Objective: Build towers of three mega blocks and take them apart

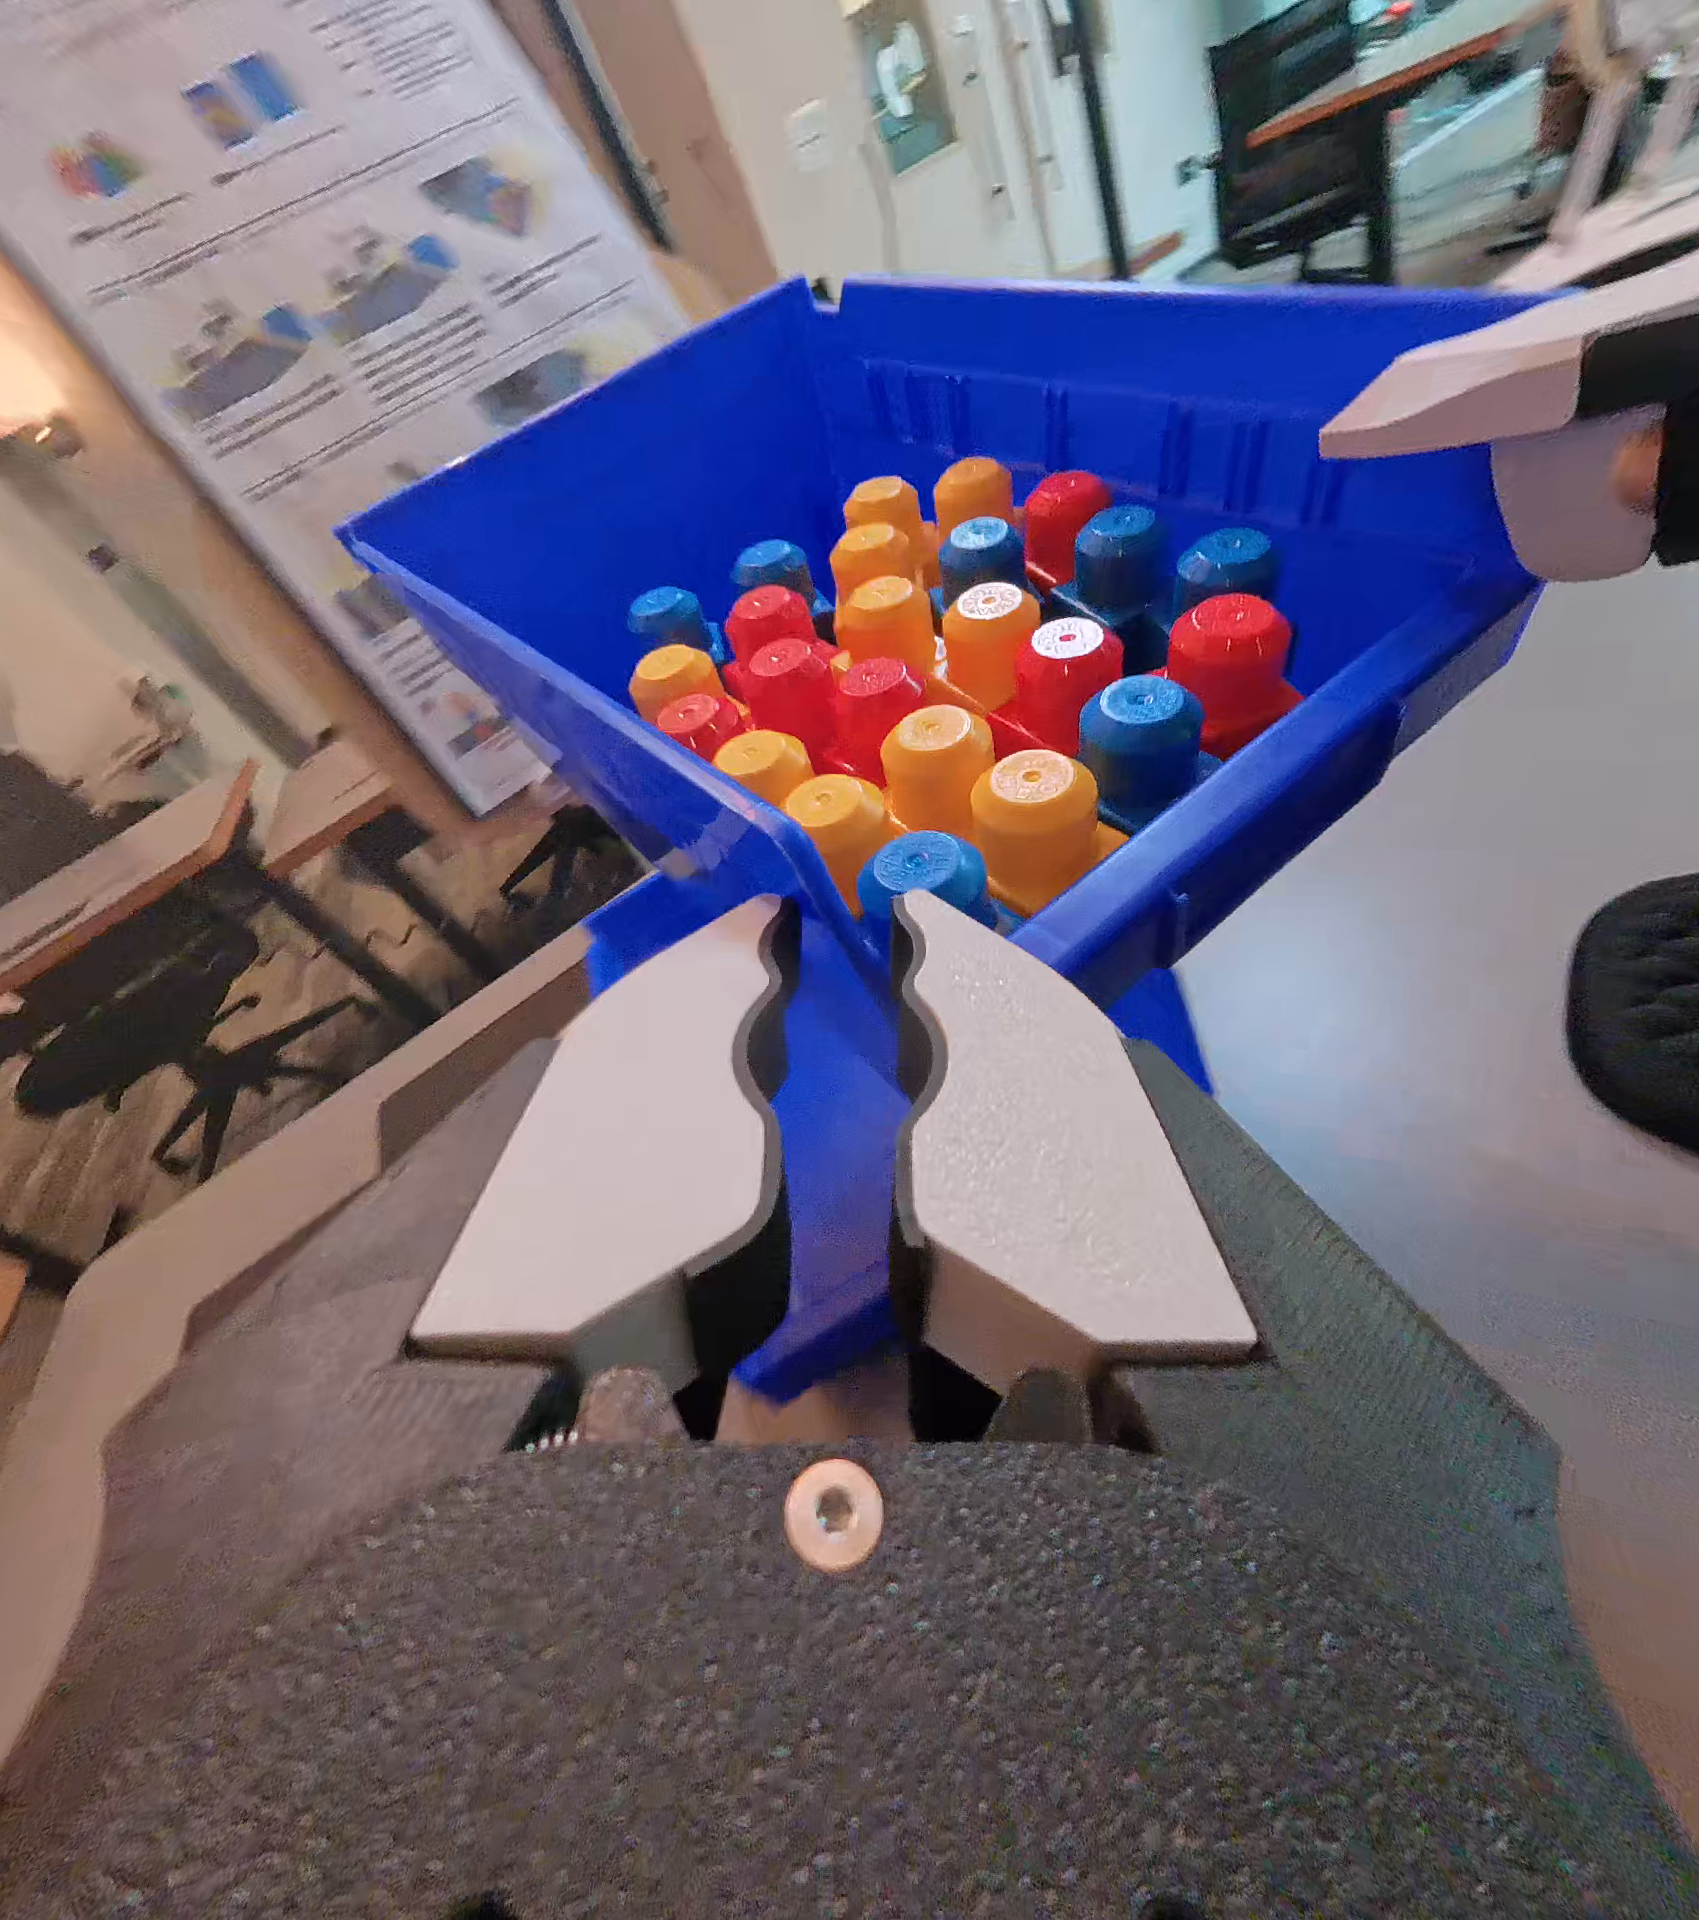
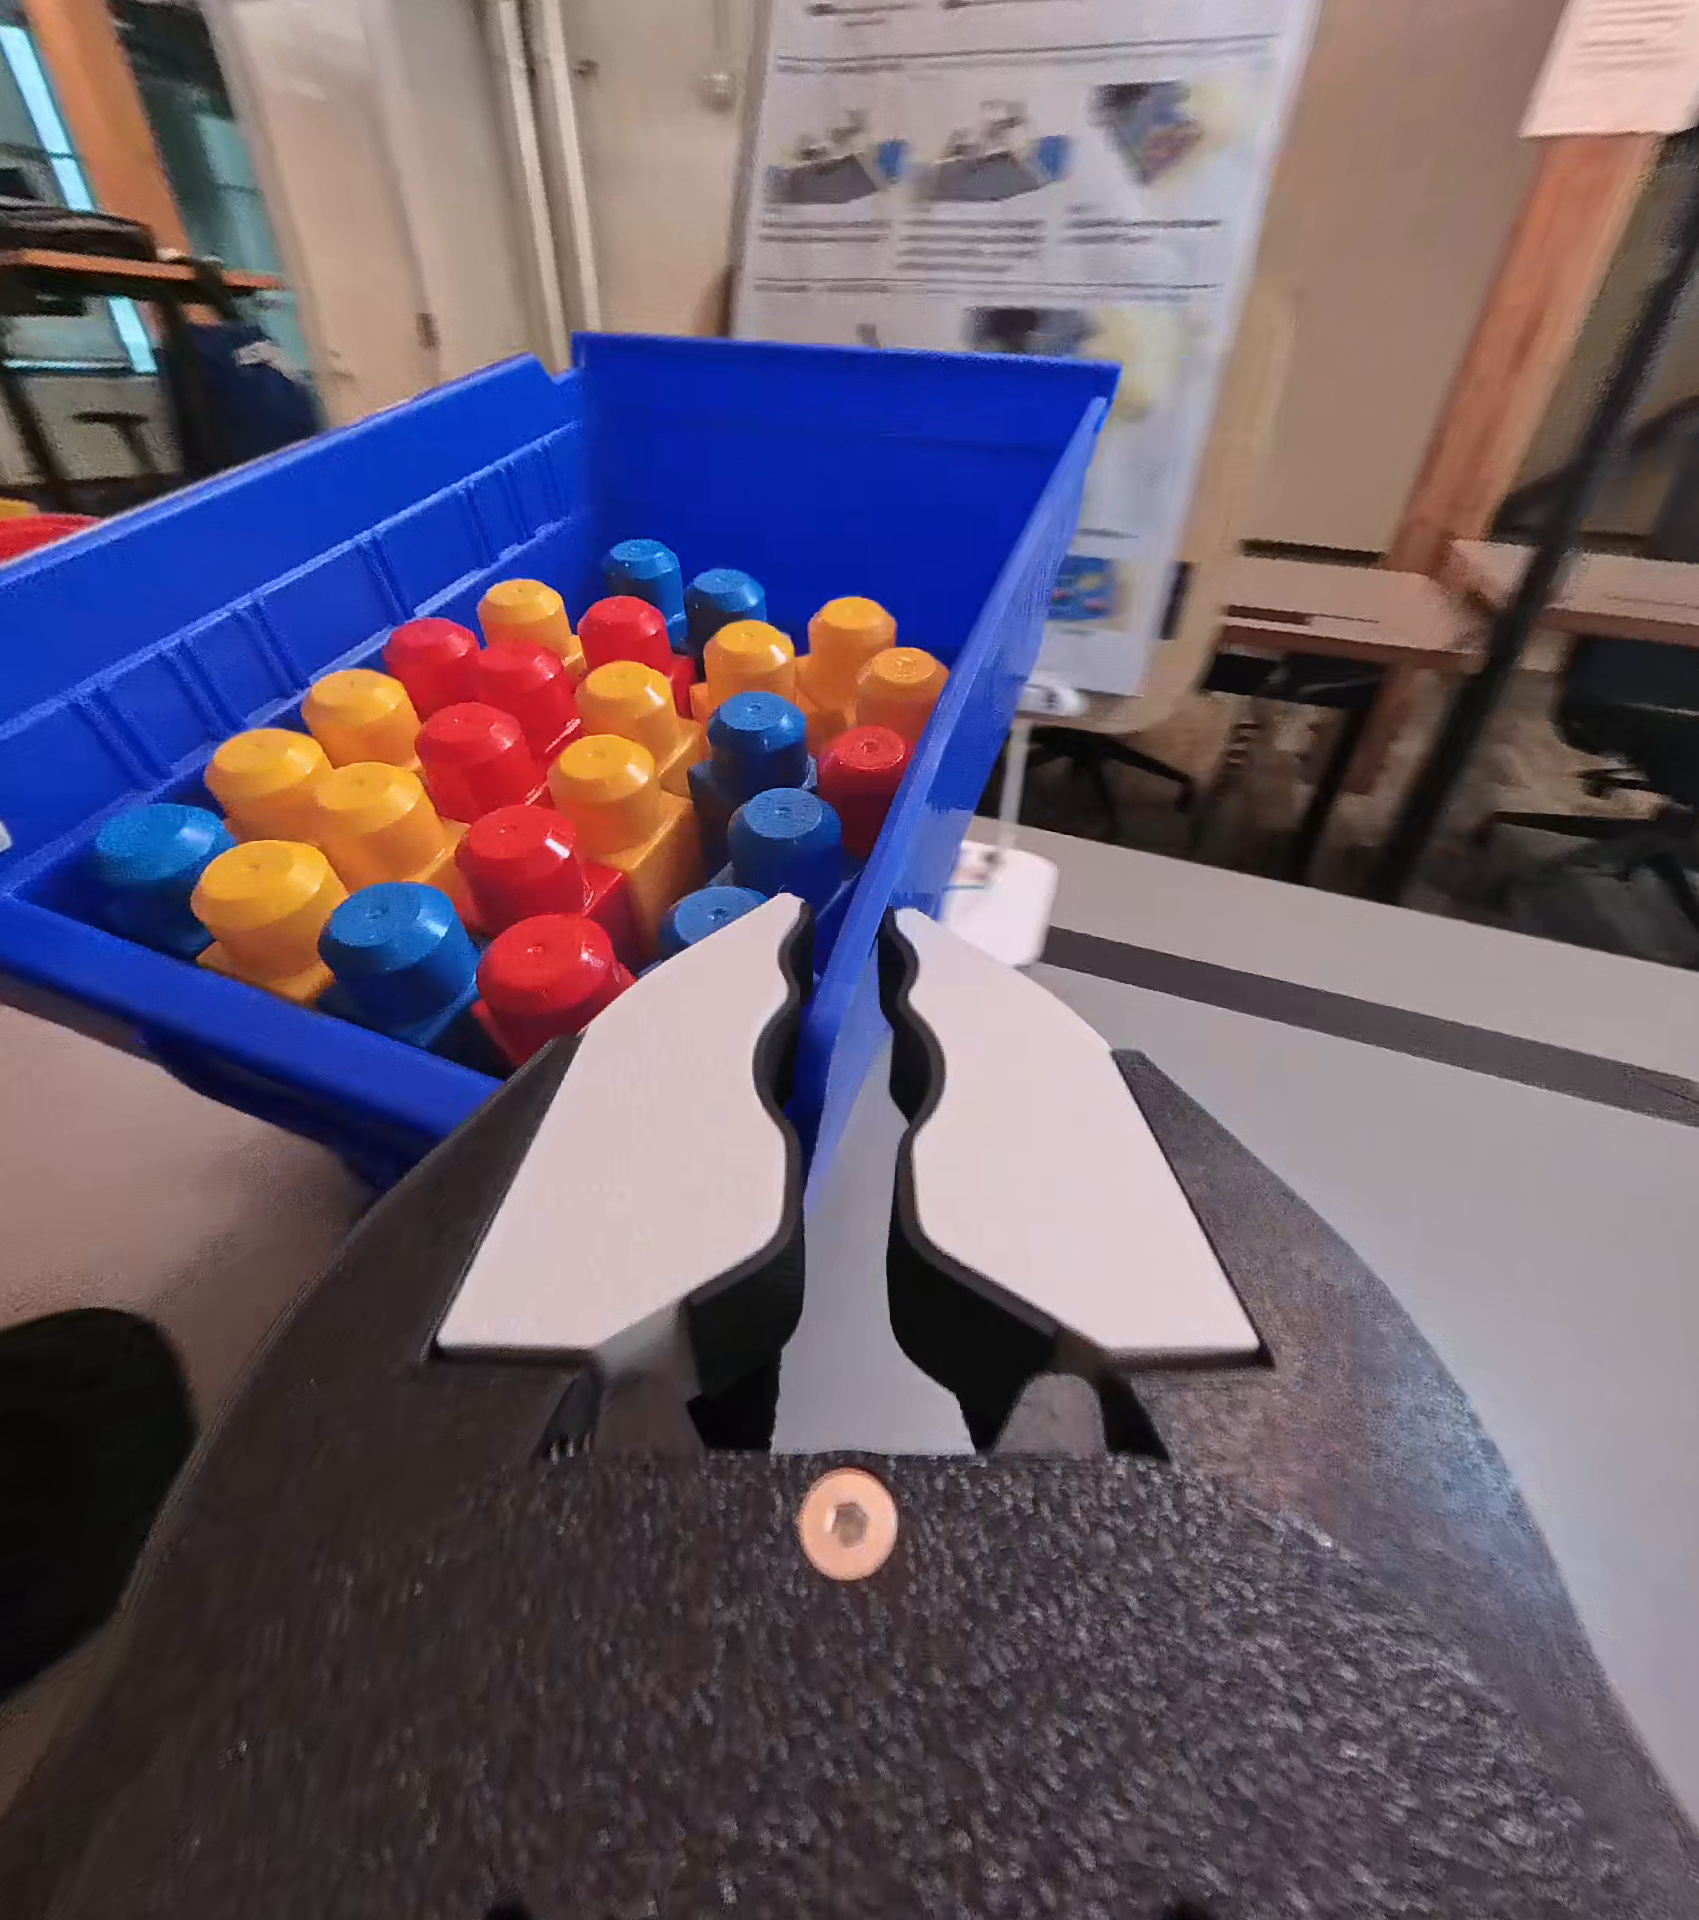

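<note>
Both jaws clamped on blue bin (image 1: pixel 616 499) walls.

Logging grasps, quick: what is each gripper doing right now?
Left gripper: closed on the blue bin wall.
Right gripper: closed on the bin's other side wall.

Glossy plastic bin (image 1: pixel 616 582), shiny plastic blocks (image 2: pixel 606 790), matt tongs (image 1: pixel 840 914)

Both my grippers are clamped down, left gripper (image 1: pixel 840 914) pinching at 12 o'clock, right gripper (image 2: pixel 845 920) pinching the same way up front.
</note>
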{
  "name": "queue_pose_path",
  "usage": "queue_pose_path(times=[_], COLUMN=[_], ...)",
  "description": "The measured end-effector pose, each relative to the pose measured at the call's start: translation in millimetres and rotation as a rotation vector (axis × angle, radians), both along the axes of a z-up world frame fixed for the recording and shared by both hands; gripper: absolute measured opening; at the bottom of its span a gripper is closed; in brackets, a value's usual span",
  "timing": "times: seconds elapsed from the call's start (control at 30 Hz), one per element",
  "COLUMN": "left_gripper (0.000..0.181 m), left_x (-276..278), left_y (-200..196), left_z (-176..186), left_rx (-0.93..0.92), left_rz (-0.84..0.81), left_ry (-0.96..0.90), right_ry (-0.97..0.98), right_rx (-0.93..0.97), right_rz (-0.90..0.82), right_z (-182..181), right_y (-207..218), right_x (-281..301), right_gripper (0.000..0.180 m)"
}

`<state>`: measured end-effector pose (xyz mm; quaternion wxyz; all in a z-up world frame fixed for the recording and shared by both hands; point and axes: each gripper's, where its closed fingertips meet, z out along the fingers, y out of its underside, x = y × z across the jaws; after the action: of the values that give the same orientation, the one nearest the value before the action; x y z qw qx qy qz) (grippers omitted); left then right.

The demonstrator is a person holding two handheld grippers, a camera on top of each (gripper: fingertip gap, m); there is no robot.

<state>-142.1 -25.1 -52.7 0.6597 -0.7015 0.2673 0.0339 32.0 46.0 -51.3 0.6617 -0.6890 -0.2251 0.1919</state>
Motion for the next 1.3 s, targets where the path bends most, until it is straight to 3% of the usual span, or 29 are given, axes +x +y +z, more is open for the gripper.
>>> queue_pose_path(times=[0.4,0.7,0.9,1.0,1.17,1.3], left_gripper=[0.014,0.013,0.008,0.006,0.005,0.007], left_x=[-192,-276,-318,-329,-332,-321], left_y=[-55,-71,-74,-69,-59,-52], left_z=[13,-71,-115,-128,-150,-163], left_rx=[0.013,-0.082,-0.128,-0.144,-0.175,-0.226], left_rz=[0.416,0.525,0.626,0.653,0.700,0.668], left_ry=[-0.098,-0.192,-0.257,-0.322,-0.304,-0.304], right_ry=[0.008,-0.142,-0.262,-0.363,-0.334,-0.265], right_rx=[-0.207,-0.265,-0.293,-0.225,-0.110,-0.072], right_rz=[0.410,0.463,0.508,0.491,0.473,0.310], right_z=[-19,-70,-117,-131,-96,-74], right_y=[7,-10,-32,-36,-50,-34], right_x=[-242,-323,-349,-346,-308,-219], right_gripper=[0.010,0.014,0.024,0.019,0.048,0.067])
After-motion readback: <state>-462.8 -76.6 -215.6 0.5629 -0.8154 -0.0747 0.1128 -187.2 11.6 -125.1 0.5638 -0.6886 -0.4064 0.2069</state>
